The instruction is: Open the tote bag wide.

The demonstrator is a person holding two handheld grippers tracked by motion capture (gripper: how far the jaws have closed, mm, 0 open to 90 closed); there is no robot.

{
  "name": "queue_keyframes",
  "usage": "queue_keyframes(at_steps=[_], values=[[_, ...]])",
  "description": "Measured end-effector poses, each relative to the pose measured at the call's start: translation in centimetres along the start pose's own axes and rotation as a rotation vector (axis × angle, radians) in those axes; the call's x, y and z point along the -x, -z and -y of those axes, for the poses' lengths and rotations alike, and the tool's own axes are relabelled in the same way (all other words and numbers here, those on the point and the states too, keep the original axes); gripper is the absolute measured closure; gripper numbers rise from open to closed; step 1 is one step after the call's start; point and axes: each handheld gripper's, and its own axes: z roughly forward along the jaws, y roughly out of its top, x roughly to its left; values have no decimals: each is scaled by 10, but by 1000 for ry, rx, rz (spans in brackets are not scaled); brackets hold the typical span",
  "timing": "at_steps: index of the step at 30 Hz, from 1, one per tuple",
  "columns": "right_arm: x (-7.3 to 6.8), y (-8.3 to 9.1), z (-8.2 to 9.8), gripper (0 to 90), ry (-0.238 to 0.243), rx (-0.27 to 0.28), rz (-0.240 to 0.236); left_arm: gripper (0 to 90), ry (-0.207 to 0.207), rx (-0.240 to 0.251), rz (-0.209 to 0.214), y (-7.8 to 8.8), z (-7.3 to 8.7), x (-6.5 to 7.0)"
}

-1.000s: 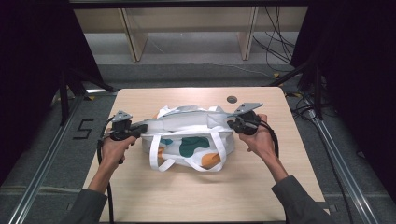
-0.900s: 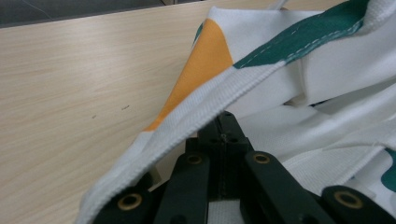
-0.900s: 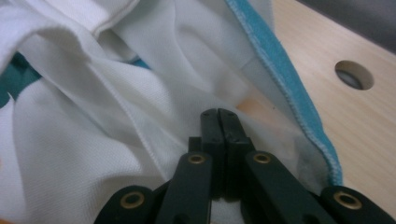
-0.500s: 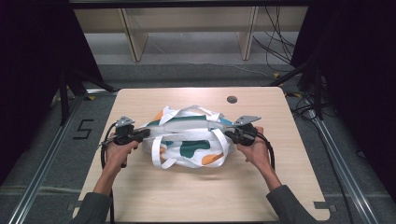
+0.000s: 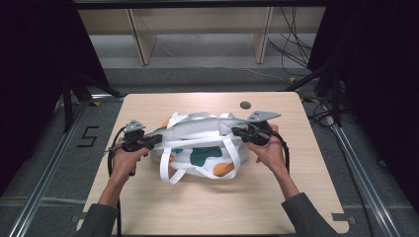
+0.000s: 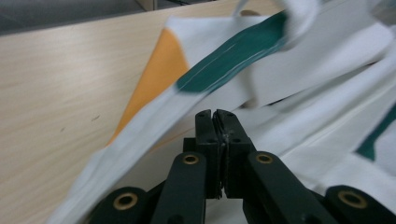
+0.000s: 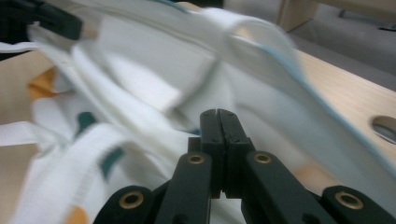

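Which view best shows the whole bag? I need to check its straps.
The high view: the bag lies whole on the table, straps visible. The gripper views show blurred close-ups of its fabric.

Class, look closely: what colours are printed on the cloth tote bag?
The tote bag is white with dark green and orange patches, clearest in the high view.

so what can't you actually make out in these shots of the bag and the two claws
- Whether cloth is pinched in the left claw: left gripper view, the shut jaws hide the seam.
- Same for the right claw: right gripper view, jaws shut and the tote bag blurred.
- What is inside the bag: high view, folded cloth and straps cover it.
- The dark spot on the table: high view, too small.
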Motion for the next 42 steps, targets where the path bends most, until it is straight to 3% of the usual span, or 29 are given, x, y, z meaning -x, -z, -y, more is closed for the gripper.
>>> queue_keyframes(at_steps=[3, 5, 6, 7, 10, 14, 16, 17, 25, 26, 28, 29, 31, 32, 34, 35, 37, 38, 40, 42], values=[[-15, -9, -2, 900, 71, -81, -30, 877, -46, -12, 47, -7, -12, 16], [-18, -11, -1, 900, 79, -99, -33, 876, -53, -10, 47, -12, -15, 18], [-22, -11, 1, 900, 75, -140, -44, 877, -63, -44, 60, -20, -21, 18], [-24, -11, 3, 900, 86, -147, -49, 879, -31, -31, 63, -27, -24, 18], [-31, -12, 11, 900, 106, -186, -69, 889, 13, -40, 90, -42, -32, 15], [-37, -12, 20, 900, 121, -208, -75, 893, 40, -49, 82, -51, -39, 13], [-38, -10, 22, 900, 130, -232, -81, 893, 22, -81, 81, -53, -43, 10], [-41, -12, 26, 900, 135, -217, -80, 893, 24, -86, 74, -56, -45, 10], [-56, -12, 47, 900, 137, -292, -94, 897, 52, -165, 18, -83, -53, -1], [-60, -14, 52, 900, 114, -306, -108, 897, 62, -170, 15, -86, -52, -3], [-61, -17, 61, 900, 123, -327, -142, 897, 78, -167, 14, -91, -48, -2], [-62, -19, 63, 900, 136, -315, -135, 897, 56, -157, 9, -86, -49, 0], [-62, -16, 59, 900, 143, -332, -139, 896, 53, -149, 14, -81, -50, 2], [-61, -10, 50, 900, 124, -282, -151, 896, 39, -137, 26, -74, -50, 5], [-59, -5, 46, 900, 113, -267, -151, 895, 18, -127, 47, -63, -48, 8], [-55, 5, 31, 900, 136, -190, -150, 893, 15, -113, 62, -57, -46, 11], [-54, 10, 24, 900, 142, -177, -141, 893, 18, -97, 102, -50, -40, 16], [-53, 14, 14, 900, 135, -137, -135, 891, -1, -104, 104, -48, -37, 19], [-48, 16, -8, 900, 165, -78, -117, 889, -17, -125, 115, -46, -31, 24], [-46, 15, -15, 900, 168, -91, -97, 890, -30, -133, 113, -45, -26, 27]])
